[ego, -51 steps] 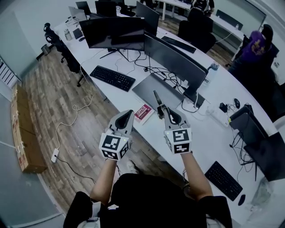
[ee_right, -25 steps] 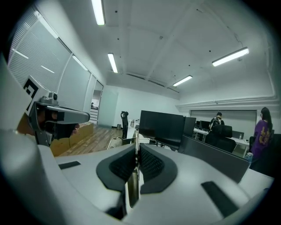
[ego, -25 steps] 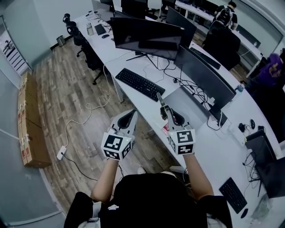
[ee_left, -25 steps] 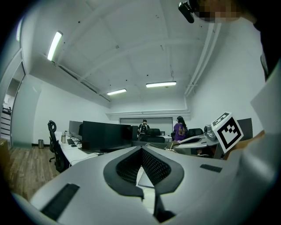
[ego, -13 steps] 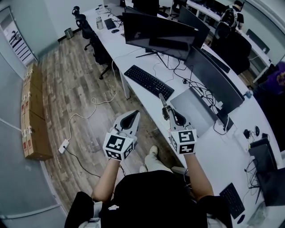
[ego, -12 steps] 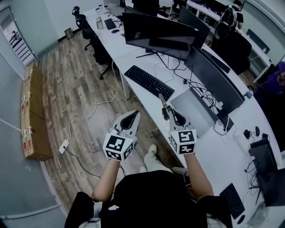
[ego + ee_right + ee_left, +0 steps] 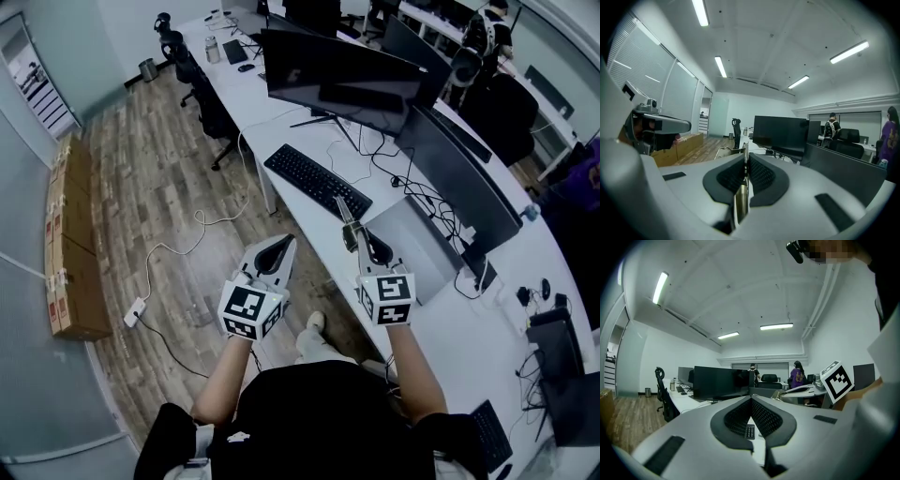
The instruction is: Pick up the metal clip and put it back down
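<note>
Right gripper view: right gripper [image 7: 746,158] pinching the clip [image 7: 740,204], so it's picked up, with the put-down left. Left gripper [image 7: 751,399] pressed together, empty.

**Dark clothing, pale grey rig**

Person is wearing a black top [image 7: 309,422] and a light shoe [image 7: 312,325]. The left gripper [image 7: 284,242] and right gripper [image 7: 354,234] are showing pale grey shells with black mesh-textured pads [image 7: 736,417]. Each is carrying a white cube with black square markers: left cube [image 7: 248,310], right cube [image 7: 387,299].
</note>
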`<move>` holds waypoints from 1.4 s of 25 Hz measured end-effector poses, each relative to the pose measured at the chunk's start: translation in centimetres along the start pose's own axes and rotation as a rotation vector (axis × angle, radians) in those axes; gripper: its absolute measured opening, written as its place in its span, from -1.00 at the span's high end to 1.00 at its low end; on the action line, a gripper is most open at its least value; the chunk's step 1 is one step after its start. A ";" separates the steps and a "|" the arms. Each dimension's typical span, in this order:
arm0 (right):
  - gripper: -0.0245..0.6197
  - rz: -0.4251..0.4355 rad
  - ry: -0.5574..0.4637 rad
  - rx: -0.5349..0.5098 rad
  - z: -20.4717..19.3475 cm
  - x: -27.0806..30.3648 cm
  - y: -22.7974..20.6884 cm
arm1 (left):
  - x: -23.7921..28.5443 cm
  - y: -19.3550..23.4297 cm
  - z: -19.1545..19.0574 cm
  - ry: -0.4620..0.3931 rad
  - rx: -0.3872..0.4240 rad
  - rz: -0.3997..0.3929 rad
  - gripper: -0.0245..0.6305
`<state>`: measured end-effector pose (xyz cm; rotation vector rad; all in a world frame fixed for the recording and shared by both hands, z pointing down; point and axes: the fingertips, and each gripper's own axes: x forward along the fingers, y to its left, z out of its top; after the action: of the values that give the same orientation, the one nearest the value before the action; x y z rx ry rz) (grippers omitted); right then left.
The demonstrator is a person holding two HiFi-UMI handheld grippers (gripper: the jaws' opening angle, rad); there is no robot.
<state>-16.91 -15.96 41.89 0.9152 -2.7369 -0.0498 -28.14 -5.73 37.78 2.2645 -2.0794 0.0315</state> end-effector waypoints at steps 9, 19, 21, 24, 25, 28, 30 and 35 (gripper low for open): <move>0.85 -0.003 -0.007 0.008 0.8 4.9 -2.5 | 5.3 3.1 -0.2 0.015 -0.009 -0.012 0.90; 0.85 0.005 -0.003 0.010 2.2 10.0 -5.5 | 10.9 5.8 0.9 0.023 -0.013 -0.021 0.90; 0.85 0.005 -0.001 0.012 2.3 10.9 -6.3 | 11.9 6.1 1.0 0.029 -0.003 -0.020 0.90; 0.84 0.002 -0.001 0.020 2.3 12.0 -7.3 | 13.3 6.5 1.1 0.040 0.013 -0.021 0.90; 0.85 0.002 0.001 0.023 2.2 12.3 -7.6 | 13.7 6.6 1.0 0.043 0.020 -0.020 0.90; 0.85 -0.001 0.009 0.031 1.9 13.0 -8.5 | 14.9 6.6 0.9 0.051 0.032 -0.024 0.90; 0.85 -0.005 0.011 0.038 1.6 13.4 -9.0 | 15.6 6.7 0.7 0.056 0.027 -0.031 0.90; 0.84 -0.017 0.028 0.042 0.7 14.0 -10.0 | 17.2 6.3 0.0 0.073 0.017 -0.053 0.90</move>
<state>-21.98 -32.30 43.29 0.9428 -2.7142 0.0173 -32.98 -23.34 39.07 2.2914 -1.9902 0.1278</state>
